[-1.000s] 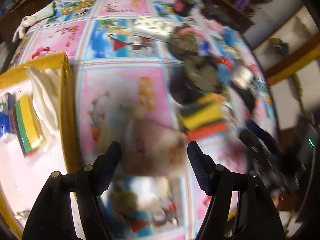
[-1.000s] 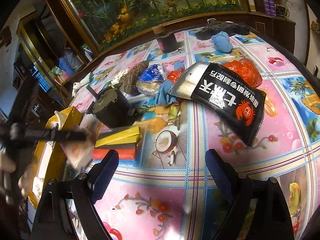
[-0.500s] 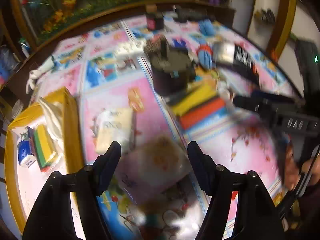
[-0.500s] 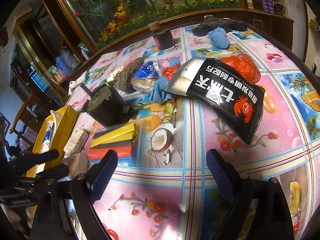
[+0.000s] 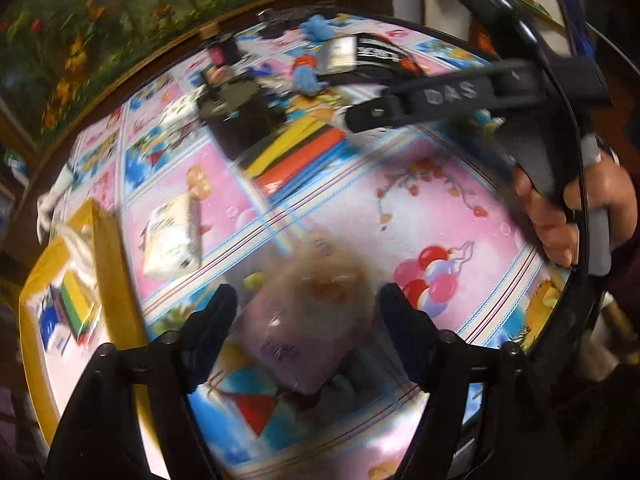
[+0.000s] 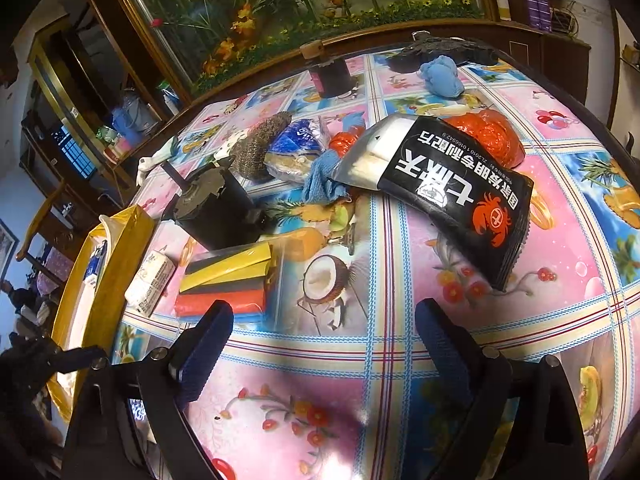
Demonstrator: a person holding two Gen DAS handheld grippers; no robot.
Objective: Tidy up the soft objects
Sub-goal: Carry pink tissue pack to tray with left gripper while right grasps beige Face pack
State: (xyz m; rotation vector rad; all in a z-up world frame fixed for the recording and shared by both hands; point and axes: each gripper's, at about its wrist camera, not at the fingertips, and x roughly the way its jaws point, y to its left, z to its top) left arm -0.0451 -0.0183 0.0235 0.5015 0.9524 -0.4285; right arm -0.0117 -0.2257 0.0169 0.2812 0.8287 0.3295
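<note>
- Already binned: sponge pack (image 5: 76, 304) in yellow bin (image 5: 114, 256).
- Left gripper (image 5: 306, 312): jaws just widened, blurred pinkish packet (image 5: 308, 320) between, loose.
- Right gripper (image 6: 324, 344): spread, empty.
- Outstanding: white packet (image 6: 150, 278), striped pack (image 6: 228, 280), cloths.

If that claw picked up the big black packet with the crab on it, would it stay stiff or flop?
Probably flop: the black crab packet is a thin, creased pouch draped over the orange bag. Its glossy film looks slippery. The white contents bunched at one end could make it hang unevenly.

Picture-print tablecloth (image 6: 400, 360) under sponge pack (image 6: 228, 280), black snack bag (image 6: 460, 192), yellow tray (image 6: 116, 264).
</note>
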